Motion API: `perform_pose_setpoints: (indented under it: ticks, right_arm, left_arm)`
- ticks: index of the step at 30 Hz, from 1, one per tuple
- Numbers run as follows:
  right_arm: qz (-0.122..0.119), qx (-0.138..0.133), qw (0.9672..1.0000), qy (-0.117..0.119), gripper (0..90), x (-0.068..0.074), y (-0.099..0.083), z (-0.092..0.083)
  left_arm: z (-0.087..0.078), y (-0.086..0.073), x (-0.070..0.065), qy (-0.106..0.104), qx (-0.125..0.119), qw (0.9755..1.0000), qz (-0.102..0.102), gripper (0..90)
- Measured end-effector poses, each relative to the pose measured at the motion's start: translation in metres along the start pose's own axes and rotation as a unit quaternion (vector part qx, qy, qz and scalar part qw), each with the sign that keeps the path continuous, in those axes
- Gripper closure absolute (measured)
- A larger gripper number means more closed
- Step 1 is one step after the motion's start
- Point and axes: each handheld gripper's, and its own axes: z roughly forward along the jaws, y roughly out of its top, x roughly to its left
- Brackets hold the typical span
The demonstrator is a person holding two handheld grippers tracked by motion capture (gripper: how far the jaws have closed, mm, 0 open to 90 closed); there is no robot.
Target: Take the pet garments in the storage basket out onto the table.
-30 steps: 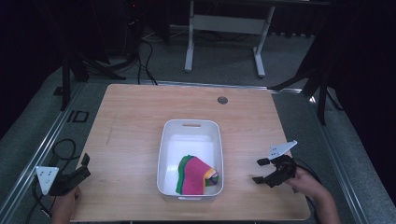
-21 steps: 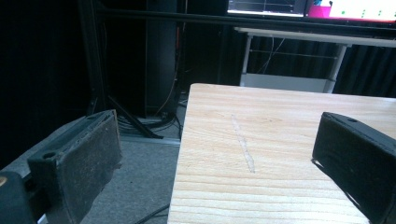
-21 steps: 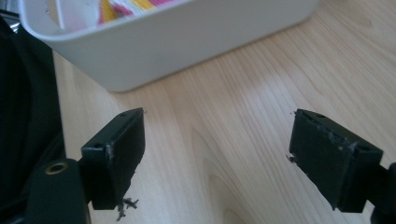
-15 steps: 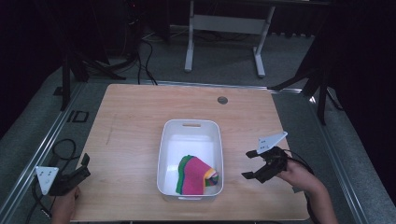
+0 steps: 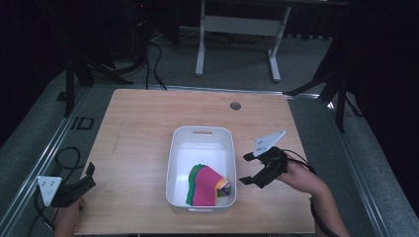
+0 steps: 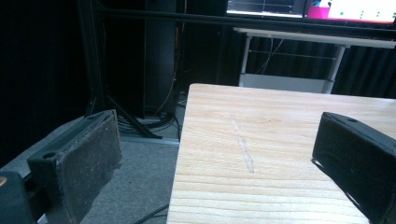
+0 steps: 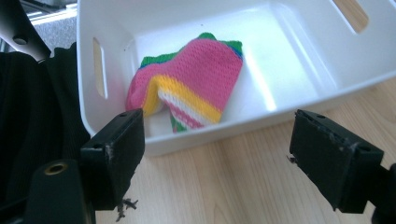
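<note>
I am holding the right gripper (image 5: 250, 168) with jaws spread wide just outside the white bin (image 5: 174, 163), facing the striped cloth (image 7: 191, 86) lying inside. Reaching seems underway; next I am lifting over the rim, then closing.

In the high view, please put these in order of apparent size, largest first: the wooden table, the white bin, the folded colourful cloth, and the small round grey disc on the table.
1. wooden table
2. white bin
3. folded colourful cloth, lying inside the bin
4. round grey disc, near the table's far edge

The differences are plain, so nearness to the camera does not change the order.
</note>
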Motion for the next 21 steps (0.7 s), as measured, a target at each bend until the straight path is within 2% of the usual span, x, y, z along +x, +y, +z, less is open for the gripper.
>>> perform_pose_setpoints:
  ticks: [5,8,10,12,21]
  right_arm:
    - [-0.01,0.011,0.9999,0.005,16.5,0.003,0.014,0.015]
    - [-0.019,0.017,0.9997,0.004,11.4,0.006,0.021,0.025]
    - [-0.021,0.02,0.9995,0.015,10.8,0.008,0.025,0.031]
    - [-0.023,0.027,0.9993,0.014,10.8,0.009,0.029,0.037]
    - [-0.009,0.068,0.9972,0.03,14.9,0.009,0.044,0.071]
  left_arm:
    - [0.0,0.0,0.0,0.0,0.001,1.0,0.0,1.8]
    - [0.0,0.0,0.0,0.0,0.001,1.0,0.0,1.8]
    - [0.0,0.0,0.0,0.0,0.001,1.0,-0.001,1.8]
    - [0.0,0.0,0.0,-0.001,0.001,1.0,-0.001,1.8]
    - [0.0,0.0,0.001,-0.002,0.0,1.0,-0.004,1.8]
